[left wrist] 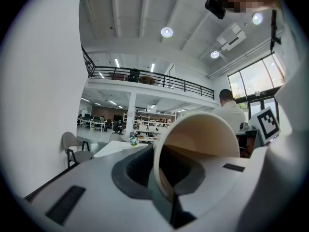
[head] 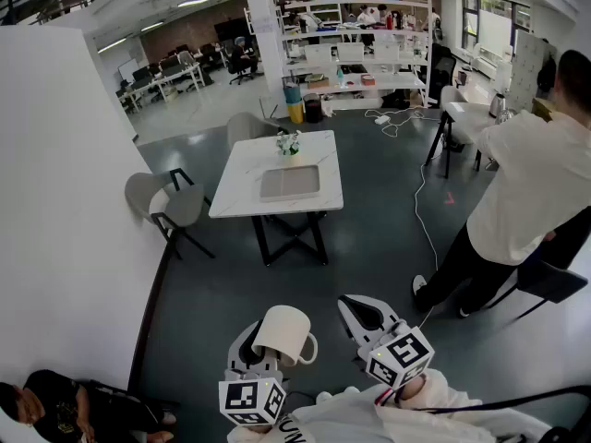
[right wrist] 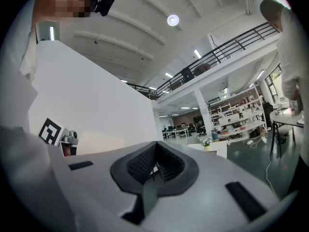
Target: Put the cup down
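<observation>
While the cup [head: 284, 335] is clamped in the fingers of the left gripper [head: 261, 344], well short of the bench [head: 242, 181], it should be carried there, righted, then released; the right gripper [head: 362, 317] is closed, empty.

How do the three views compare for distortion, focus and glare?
Head view: sharp, evenly lit, edges bowed. Left gripper view: heavy fisheye with black corners; the cup sits close and soft; ceiling lamps blow out. Right gripper view: same fisheye, lamps glaring.
</observation>
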`<move>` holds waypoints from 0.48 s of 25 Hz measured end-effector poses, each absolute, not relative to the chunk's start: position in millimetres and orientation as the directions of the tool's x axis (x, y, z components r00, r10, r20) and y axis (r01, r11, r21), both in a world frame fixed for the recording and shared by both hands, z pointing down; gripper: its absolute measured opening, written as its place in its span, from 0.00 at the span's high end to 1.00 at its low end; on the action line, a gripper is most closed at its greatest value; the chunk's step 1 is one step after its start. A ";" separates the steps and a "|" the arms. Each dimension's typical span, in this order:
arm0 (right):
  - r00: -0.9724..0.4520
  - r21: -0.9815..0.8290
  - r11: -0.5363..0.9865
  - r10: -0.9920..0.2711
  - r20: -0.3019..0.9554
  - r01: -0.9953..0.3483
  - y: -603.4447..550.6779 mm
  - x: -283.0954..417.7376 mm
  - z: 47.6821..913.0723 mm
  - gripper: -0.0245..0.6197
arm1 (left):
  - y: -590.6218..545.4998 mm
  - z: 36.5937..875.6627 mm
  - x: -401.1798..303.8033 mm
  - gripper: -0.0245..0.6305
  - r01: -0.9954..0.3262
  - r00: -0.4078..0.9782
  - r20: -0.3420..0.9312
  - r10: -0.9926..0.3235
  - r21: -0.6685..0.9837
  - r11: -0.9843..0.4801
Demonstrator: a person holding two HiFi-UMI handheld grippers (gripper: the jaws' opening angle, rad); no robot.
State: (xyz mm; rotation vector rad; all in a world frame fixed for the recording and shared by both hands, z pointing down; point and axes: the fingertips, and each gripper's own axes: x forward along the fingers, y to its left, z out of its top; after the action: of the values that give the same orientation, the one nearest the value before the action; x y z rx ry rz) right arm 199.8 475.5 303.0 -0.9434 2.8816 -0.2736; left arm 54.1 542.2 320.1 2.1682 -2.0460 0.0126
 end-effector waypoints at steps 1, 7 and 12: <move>-0.803 -0.198 0.792 -0.594 -0.038 -0.577 473.7 200.0 303.4 0.95 | 540.3 320.4 54.4 0.89 -0.993 0.063 0.114 -0.991 0.109 -0.051; -0.799 -0.190 0.790 -0.600 -0.045 -0.583 468.2 202.1 300.3 0.95 | 535.3 318.9 57.4 0.89 -0.994 0.060 0.114 -0.992 0.099 -0.049; -0.793 -0.194 0.784 -0.607 -0.046 -0.589 464.5 207.2 297.6 0.95 | 533.2 317.5 59.9 0.89 -0.995 0.050 0.124 -0.991 0.094 -0.038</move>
State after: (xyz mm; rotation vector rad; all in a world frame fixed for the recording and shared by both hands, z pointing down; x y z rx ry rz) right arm 207.2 464.5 297.6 -0.9640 2.8666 -0.2584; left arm 59.9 533.2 317.5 2.1584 -2.0652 0.0378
